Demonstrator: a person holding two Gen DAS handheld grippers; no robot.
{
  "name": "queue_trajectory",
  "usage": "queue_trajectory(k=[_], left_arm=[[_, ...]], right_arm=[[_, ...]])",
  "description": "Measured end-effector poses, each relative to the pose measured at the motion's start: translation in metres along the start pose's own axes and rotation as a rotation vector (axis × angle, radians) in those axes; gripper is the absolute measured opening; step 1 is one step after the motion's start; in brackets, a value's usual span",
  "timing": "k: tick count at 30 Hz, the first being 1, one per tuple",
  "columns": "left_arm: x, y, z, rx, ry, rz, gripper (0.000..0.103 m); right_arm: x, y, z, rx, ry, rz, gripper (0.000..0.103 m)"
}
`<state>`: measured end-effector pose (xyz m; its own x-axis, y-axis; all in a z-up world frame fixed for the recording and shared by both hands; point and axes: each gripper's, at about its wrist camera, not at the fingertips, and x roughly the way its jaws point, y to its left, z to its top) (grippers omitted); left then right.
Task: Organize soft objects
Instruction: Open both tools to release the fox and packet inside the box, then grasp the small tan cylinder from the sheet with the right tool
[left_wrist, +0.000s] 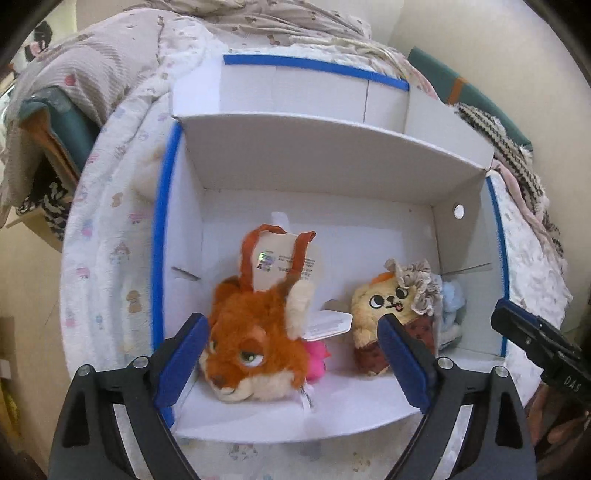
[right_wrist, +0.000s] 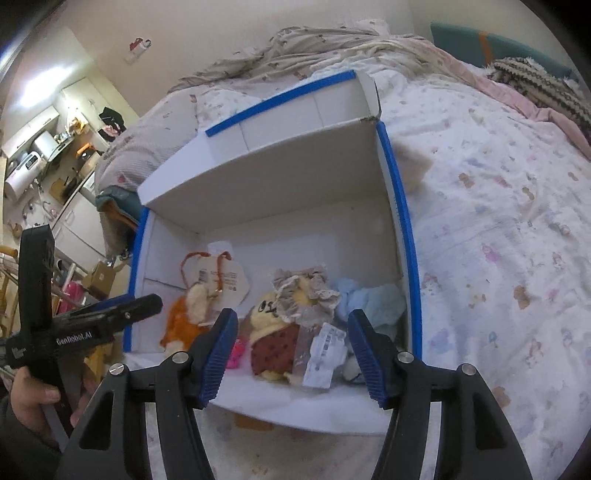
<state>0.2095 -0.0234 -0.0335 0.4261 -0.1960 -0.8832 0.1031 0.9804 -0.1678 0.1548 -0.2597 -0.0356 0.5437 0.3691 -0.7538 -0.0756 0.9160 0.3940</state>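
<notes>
A white cardboard box with blue tape edges (left_wrist: 159, 236) (right_wrist: 402, 229) lies on a bed. Inside lie an orange fox plush (left_wrist: 255, 332) (right_wrist: 181, 325) with a paper tag, a yellow plush with a frilly scrunchie (left_wrist: 391, 310) (right_wrist: 280, 321), a small pink toy (left_wrist: 317, 360) (right_wrist: 236, 352) and a light-blue soft item (left_wrist: 452, 299) (right_wrist: 373, 299). My left gripper (left_wrist: 291, 365) is open and empty just in front of the fox. My right gripper (right_wrist: 293, 354) is open and empty in front of the yellow plush.
The bed has a white patterned quilt (right_wrist: 498, 221) and crumpled blankets (left_wrist: 110, 55) behind the box. The right gripper's body (left_wrist: 543, 343) shows at the right edge of the left view; the left gripper body (right_wrist: 85, 325) and a hand show at left of the right view.
</notes>
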Motion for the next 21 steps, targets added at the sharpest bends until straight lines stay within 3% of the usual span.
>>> queue_trajectory(k=[12,16,21], left_arm=[[-0.06,0.016,-0.048,0.009,-0.044,0.033,0.091],[-0.065,0.027,-0.077,-0.019,-0.018,0.048,0.091],[-0.068,0.038,-0.116,-0.077,-0.007,0.017,0.091]], right_arm=[[-0.035,0.011,-0.027,0.003,-0.014,0.003,0.066],[-0.03,0.017,-0.052,0.003,0.022,0.003,0.066],[0.002,0.024,-0.092,-0.011,0.129,-0.018,0.066]])
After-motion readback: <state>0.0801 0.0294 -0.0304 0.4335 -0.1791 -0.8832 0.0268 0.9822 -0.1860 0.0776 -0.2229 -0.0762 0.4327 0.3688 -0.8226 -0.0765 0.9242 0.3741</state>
